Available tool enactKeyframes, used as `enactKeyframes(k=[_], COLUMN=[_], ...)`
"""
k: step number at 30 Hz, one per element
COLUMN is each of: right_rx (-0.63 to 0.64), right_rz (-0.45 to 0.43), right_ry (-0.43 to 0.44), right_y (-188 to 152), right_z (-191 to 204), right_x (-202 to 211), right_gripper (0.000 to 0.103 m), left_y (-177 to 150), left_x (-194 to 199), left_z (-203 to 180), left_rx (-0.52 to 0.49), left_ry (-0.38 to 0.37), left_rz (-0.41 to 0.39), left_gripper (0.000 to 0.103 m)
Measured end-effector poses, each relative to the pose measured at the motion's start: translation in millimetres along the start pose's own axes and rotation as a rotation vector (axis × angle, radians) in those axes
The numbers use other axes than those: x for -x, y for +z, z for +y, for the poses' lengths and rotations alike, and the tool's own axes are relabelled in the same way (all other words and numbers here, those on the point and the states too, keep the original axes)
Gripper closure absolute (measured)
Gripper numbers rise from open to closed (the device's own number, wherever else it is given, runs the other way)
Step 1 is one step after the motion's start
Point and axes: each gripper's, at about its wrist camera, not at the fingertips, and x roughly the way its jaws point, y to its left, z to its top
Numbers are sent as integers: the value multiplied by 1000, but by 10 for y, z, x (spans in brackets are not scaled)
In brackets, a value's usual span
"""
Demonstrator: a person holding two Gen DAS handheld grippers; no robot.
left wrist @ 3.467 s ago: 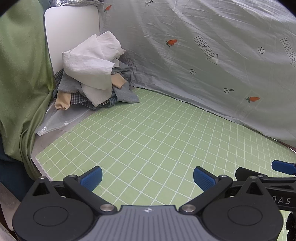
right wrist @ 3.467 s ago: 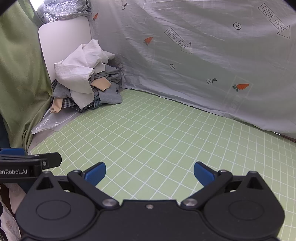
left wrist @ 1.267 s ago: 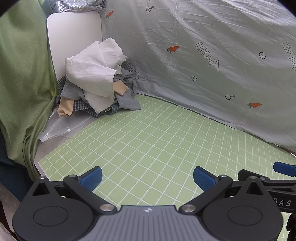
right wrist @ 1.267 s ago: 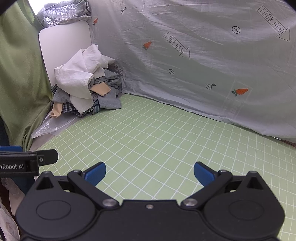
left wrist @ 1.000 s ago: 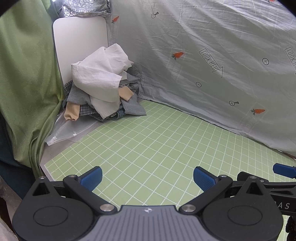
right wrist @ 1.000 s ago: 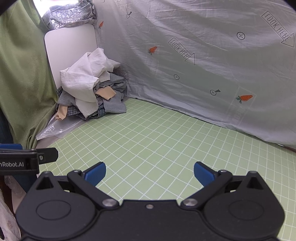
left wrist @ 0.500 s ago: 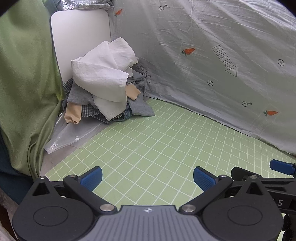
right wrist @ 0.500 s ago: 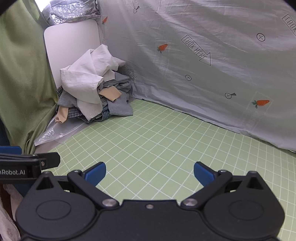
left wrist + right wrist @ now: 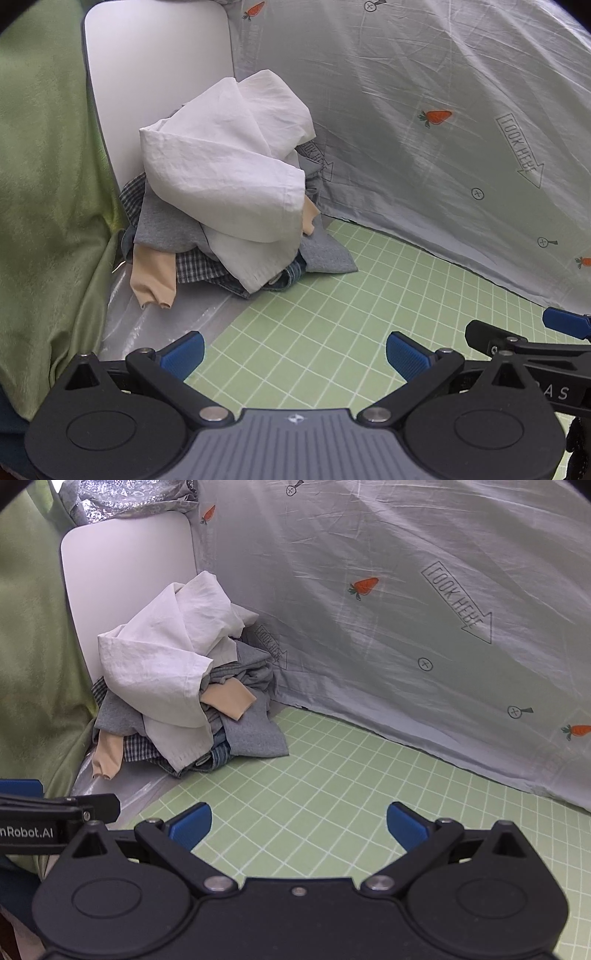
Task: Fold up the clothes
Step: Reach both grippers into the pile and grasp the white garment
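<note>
The grey printed sheet (image 9: 443, 110) filled the back of the scene, carrots and arrows all over it, hanging down to the green grid mat (image 9: 332, 314), and that mat lay bare across its whole visible middle. Off in the far left corner, against a white panel (image 9: 155, 74) and beside a green drape (image 9: 44, 184), sat the pile of clothes (image 9: 229, 206), and it was a heap, not a stack: a white garment (image 9: 229, 166) crumpled on top, grey cloth (image 9: 255, 734) under it, a checked piece (image 9: 195, 266) and a beige sleeve (image 9: 153, 277) poking out low, all resting partly on clear plastic film (image 9: 155, 317) at the mat's edge. No folded garment showed anywhere in either view, so by my reading everything in that heap was left to fold, though anything set down out of frame could not be judged. Down front, the left gripper (image 9: 293, 354) hovered over the mat's near left part, blue pads spread wide with nothing between them, pointed toward the pile. The right gripper (image 9: 299, 823) was just beside it, also wide apart and holding nothing, its tip showing at the left view's right edge.
</note>
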Motion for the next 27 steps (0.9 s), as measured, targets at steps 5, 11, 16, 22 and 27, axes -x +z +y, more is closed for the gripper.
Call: enactKeyframes(k=[5, 11, 16, 22, 27], right_rx=[14, 22, 28, 88, 88], right_rz=[-19, -43, -81, -117, -155], right_ry=[-14, -10, 8, 81, 160], right_y=[402, 1047, 1659, 2266, 2550], right_z=[294, 591, 849, 1206, 1391], right_x=[-460, -1112, -1753, -2483, -2837], right_gripper=[1, 1, 1, 7, 12], left_y=[420, 1094, 1601, 1839, 1928], left_x=[-438, -1022, -1517, -1846, -2037], left_z=[358, 980, 1578, 1896, 2030], left_rx=[14, 68, 173, 269, 338], left_ry=[-9, 40, 95, 59, 1], left_rz=[1, -26, -56, -78, -92], left_gripper=[0, 0, 0, 1, 15])
